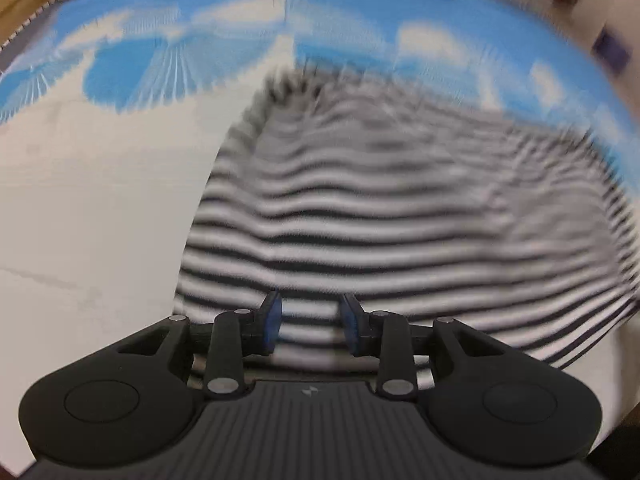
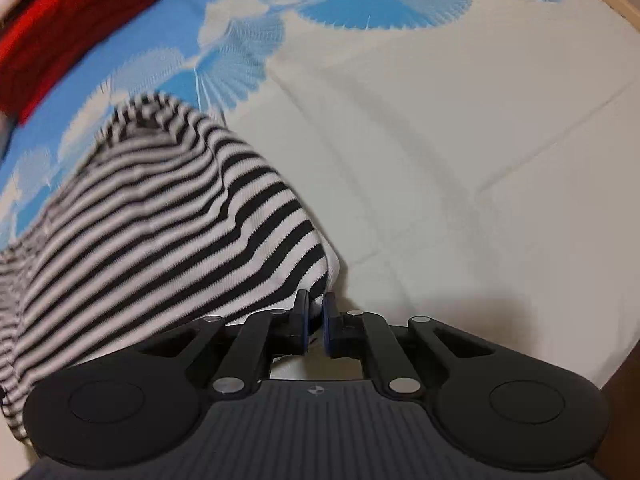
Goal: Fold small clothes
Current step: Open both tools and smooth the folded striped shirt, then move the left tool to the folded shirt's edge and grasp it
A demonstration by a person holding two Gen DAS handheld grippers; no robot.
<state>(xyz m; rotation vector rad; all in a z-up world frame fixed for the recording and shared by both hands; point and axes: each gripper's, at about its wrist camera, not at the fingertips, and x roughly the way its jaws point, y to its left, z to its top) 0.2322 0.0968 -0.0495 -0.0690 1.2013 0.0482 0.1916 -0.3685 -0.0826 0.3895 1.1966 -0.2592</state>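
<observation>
Striped garment [image 2: 160,232], black-and-white knit, spread on bedsheet [image 2: 440,140] printed with blue fan shapes; red knit item [image 2: 72,28] lying well apart at far edge. Right tongs [image 2: 316,320] nearly closed, pinching corner hem of garment between pads. Left tongs [image 1: 310,322] partly open over opposite edge, stripes visible in gap, nothing pinched. Left view blurred. Advice, as judgement: seat left pads on both layers of hem before lifting; carry both corners level, keep fabric taut, lay edge to edge.
</observation>
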